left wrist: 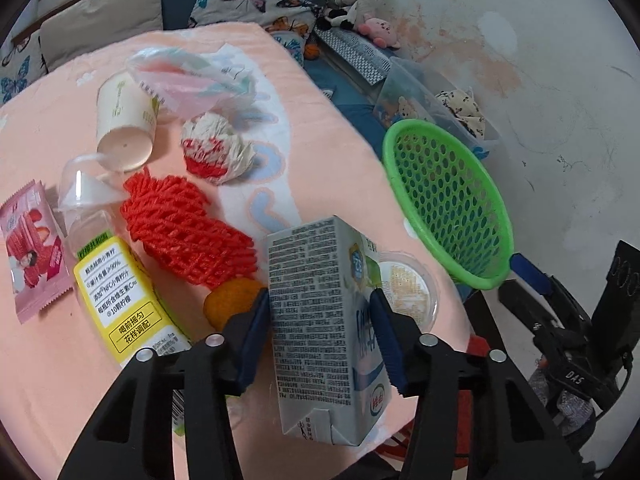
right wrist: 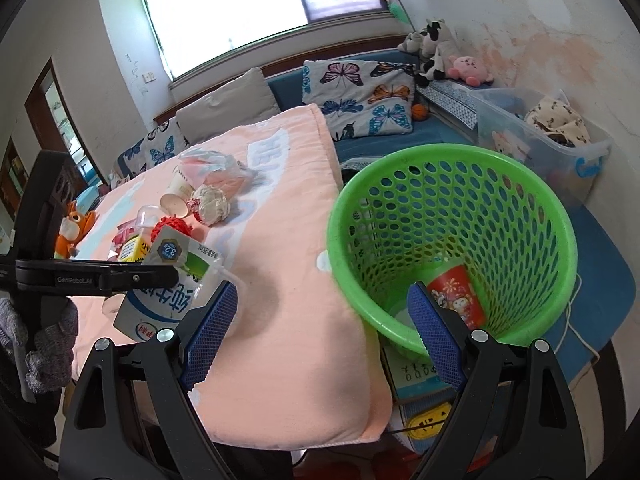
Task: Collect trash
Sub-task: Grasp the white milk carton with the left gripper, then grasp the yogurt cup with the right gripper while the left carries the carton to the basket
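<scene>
Left gripper [left wrist: 320,312] clamps a milk carton [left wrist: 320,320] over the pink cloth [left wrist: 340,152]; right gripper [right wrist: 320,320] hangs wide open, holding nothing.

The carton sits tilted between the left blue pads [left wrist: 256,336], both pressing its sides, with a clear lidded cup [left wrist: 408,284] just beside it. Past it lie an orange foam net [left wrist: 188,228], a yellow-labelled bottle [left wrist: 120,292], a pink wrapper [left wrist: 30,244], a crumpled tissue [left wrist: 216,148], a tipped paper cup [left wrist: 124,120] and a plastic bag [left wrist: 188,76]. The green basket [right wrist: 452,240] stands off the cloth's edge, a red cup [right wrist: 456,292] inside; the right fingers [right wrist: 436,340] straddle its near rim.
</scene>
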Action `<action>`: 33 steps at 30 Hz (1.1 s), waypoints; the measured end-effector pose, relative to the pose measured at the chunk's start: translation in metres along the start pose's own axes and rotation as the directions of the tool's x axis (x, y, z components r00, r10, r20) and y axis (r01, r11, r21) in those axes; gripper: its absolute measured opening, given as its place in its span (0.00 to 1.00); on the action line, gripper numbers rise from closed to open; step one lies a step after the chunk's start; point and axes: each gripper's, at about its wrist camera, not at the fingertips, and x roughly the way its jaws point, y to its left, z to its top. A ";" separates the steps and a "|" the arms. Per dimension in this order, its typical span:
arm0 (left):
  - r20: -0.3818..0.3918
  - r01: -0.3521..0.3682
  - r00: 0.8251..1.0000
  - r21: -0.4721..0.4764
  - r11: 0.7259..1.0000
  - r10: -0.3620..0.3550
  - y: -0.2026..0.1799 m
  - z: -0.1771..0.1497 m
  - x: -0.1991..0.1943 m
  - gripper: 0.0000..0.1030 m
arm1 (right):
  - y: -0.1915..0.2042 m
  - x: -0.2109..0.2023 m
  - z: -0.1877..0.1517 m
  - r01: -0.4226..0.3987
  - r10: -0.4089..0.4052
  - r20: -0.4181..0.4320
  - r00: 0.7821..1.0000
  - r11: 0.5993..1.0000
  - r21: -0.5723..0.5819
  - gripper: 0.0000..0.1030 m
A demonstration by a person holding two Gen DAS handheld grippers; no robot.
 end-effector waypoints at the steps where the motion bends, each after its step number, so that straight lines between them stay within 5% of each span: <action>1: 0.005 -0.002 1.000 0.003 1.000 0.002 -0.001 0.000 -0.002 0.45 | 0.001 0.000 0.000 -0.001 0.001 0.000 1.000 1.000 -0.002 0.84; 17: 0.138 -0.018 0.990 0.017 1.000 0.015 0.003 0.022 -0.060 0.45 | 0.043 0.035 -0.018 -0.093 0.083 -0.100 0.991 0.991 -0.100 0.81; 26: 0.171 -0.029 0.985 0.022 0.999 0.025 0.006 0.036 -0.077 0.45 | 0.062 0.064 -0.021 -0.070 0.049 -0.138 0.989 0.986 -0.152 0.81; 30: 0.173 -0.028 0.985 0.028 0.999 0.023 0.004 0.040 -0.077 0.45 | 0.061 0.069 -0.020 -0.059 0.037 -0.145 0.989 0.986 -0.154 0.63; 33: 0.166 -0.026 0.986 0.033 0.999 0.020 0.001 0.043 -0.075 0.45 | 0.059 0.065 -0.019 -0.057 0.037 -0.135 0.990 0.988 -0.145 0.63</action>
